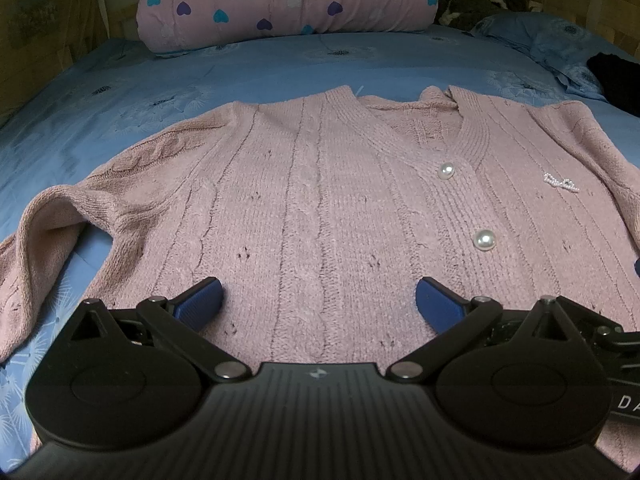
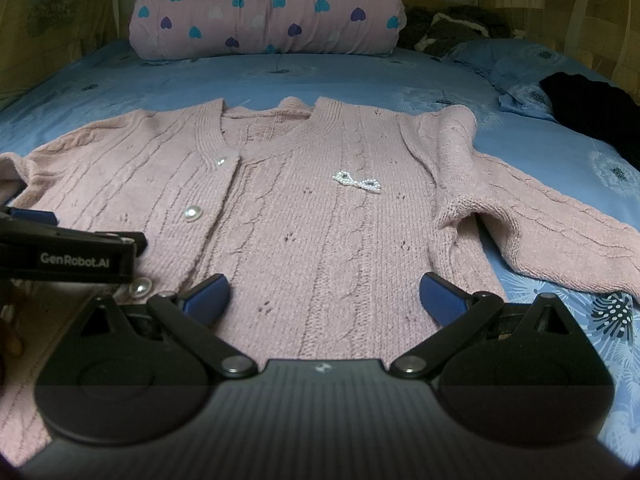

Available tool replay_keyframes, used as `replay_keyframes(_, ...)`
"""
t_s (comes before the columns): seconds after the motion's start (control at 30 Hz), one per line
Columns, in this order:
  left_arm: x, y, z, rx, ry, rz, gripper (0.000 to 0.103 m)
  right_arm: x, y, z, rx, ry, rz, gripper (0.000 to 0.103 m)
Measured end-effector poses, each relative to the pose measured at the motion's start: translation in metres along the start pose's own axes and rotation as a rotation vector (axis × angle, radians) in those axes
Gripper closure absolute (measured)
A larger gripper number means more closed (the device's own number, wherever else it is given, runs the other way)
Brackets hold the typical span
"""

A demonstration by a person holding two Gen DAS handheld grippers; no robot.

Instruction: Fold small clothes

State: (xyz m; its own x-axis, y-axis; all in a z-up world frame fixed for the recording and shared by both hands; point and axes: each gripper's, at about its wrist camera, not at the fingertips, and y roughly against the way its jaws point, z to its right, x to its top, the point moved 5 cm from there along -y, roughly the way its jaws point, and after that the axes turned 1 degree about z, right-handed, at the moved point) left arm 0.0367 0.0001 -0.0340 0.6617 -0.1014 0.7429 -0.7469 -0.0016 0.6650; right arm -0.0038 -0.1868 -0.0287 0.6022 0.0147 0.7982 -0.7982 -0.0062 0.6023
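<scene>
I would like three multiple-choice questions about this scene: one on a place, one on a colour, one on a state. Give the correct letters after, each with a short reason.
1. Where is the pearl bow?
A. on the cardigan's front
B. on the quilt
C. on the sheet

2. What colour is the sheet?
A. green
B. blue
C. white

3. How is the left hand-held gripper?
A. shut on a sleeve
B. shut on nothing
C. open, holding nothing

Answers:
1 A: the bow sits on the cardigan, beside the button band.
2 B: the sheet under the cardigan is blue with a pale pattern.
3 C: the left hand-held gripper has its blue fingers spread wide over the knit, nothing between them; the right hand-held gripper is open too.
</scene>
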Motion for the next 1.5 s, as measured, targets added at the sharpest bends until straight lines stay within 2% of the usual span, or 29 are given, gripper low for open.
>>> replay_keyframes(0.93,0.001,0.000,-0.001,0.001,-0.001,0.001,0.000,0.000,0.000,0.000,0.003,-0.001,-0.001,0.000)
replay_keyframes(1.13,0.003,0.002,-0.006,-0.026,0.014,-0.009,0.000,0.000,0.000,-0.003,-0.013,0.009,-0.002,0.000)
replay_keyframes(1.5,0.004,0.015,-0.004,-0.042,0.011,-0.027,0.000,0.008,0.032,0.018,0.050,-0.139,-0.015,0.000)
